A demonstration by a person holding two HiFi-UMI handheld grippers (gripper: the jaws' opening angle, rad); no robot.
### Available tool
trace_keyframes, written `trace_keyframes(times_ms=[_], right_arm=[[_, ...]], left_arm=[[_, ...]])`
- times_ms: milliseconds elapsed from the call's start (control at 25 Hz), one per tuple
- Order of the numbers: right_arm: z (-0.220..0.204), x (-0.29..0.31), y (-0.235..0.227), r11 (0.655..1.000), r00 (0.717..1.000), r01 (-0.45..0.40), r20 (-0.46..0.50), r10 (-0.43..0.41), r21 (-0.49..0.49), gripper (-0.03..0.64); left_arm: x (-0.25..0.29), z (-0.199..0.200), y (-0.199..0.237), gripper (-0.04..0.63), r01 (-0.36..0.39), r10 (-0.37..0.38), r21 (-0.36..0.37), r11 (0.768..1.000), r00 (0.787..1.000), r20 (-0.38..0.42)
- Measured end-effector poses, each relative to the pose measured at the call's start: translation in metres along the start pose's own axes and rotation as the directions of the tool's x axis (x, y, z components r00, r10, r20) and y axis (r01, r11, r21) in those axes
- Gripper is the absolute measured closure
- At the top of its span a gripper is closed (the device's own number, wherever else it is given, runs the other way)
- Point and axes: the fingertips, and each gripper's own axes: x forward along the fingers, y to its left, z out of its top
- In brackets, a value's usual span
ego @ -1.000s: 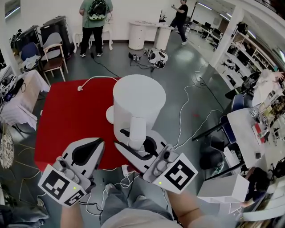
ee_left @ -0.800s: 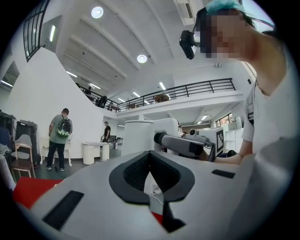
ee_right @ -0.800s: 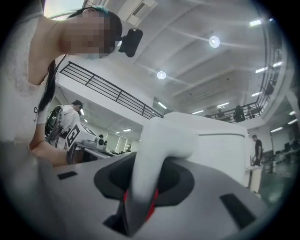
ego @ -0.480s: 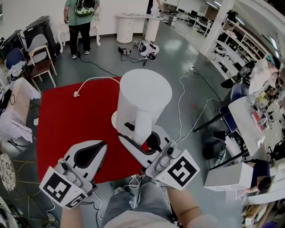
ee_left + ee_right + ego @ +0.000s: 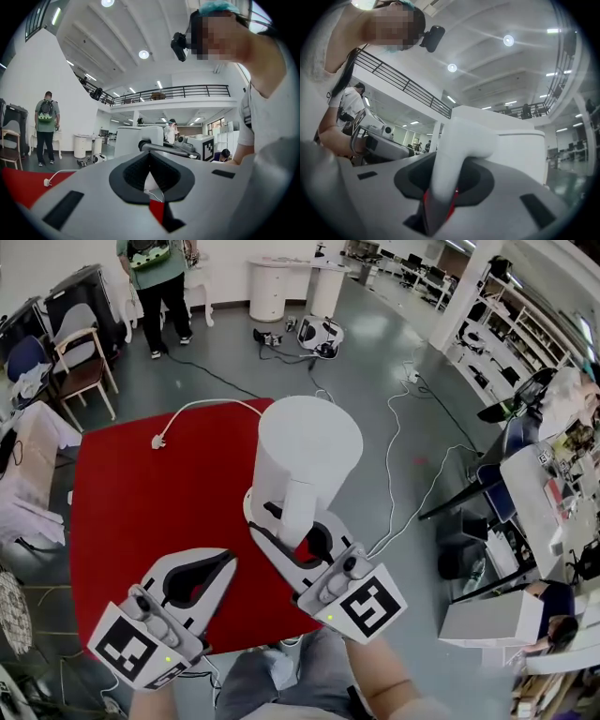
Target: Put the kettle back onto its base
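A white kettle (image 5: 305,460) hangs upright over the right part of the red table (image 5: 141,512). My right gripper (image 5: 284,526) is shut on the kettle's handle (image 5: 457,150), which fills the space between its jaws, with the kettle's body (image 5: 518,150) beyond. The white base (image 5: 248,506) peeks out at the kettle's lower left; most of it is hidden. Its cord runs to a plug (image 5: 157,441) on the table. My left gripper (image 5: 202,573) is shut on nothing, low and to the left of the kettle. In the left gripper view the kettle (image 5: 129,140) stands ahead.
A person with a backpack (image 5: 155,273) stands at the far side, near chairs (image 5: 80,362) at the left. Cables (image 5: 394,456) trail over the grey floor to the right of the table. Desks and a white box (image 5: 492,624) crowd the right side.
Both grippers have come down and forward over the red table. The kettle has travelled with the right gripper and now hangs closer to the base. Neither gripper's jaws have changed.
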Motion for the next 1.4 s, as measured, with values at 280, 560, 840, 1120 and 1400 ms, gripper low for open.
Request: trace_keyframes(times_ms=[280,560,840,1120,1400], right_arm=[[-0.056,0.018,-0.023,1.0,1.0,-0.018,-0.016,0.018,0.025,0.506],[-0.095,0.028,-0.03,0.998,0.999,-0.043,-0.032,0.044,0.038,0.506],[-0.106,0.033,-0.024,0.996,0.997,-0.069,-0.043,0.071,0.048,0.506],[-0.111,0.022,-0.015,0.997,0.996,-0.07,-0.06,0.072,0.038,0.506],[-0.115,0.012,-0.009,0.997,0.992,-0.062,-0.106,0.068,0.052,0.514]], left_arm=[[0.025,-0.039,0.025,0.588,-0.016,0.016,-0.025,1.0,1.0,-0.005],[0.033,-0.072,0.036,0.588,-0.061,0.06,-0.056,0.997,0.998,-0.018],[0.032,-0.076,0.042,0.588,-0.079,0.077,-0.074,0.994,0.997,-0.028],[0.039,-0.074,0.044,0.588,-0.067,0.064,-0.094,0.993,0.997,-0.031],[0.039,-0.067,0.046,0.588,-0.048,0.045,-0.109,0.993,0.999,-0.028]])
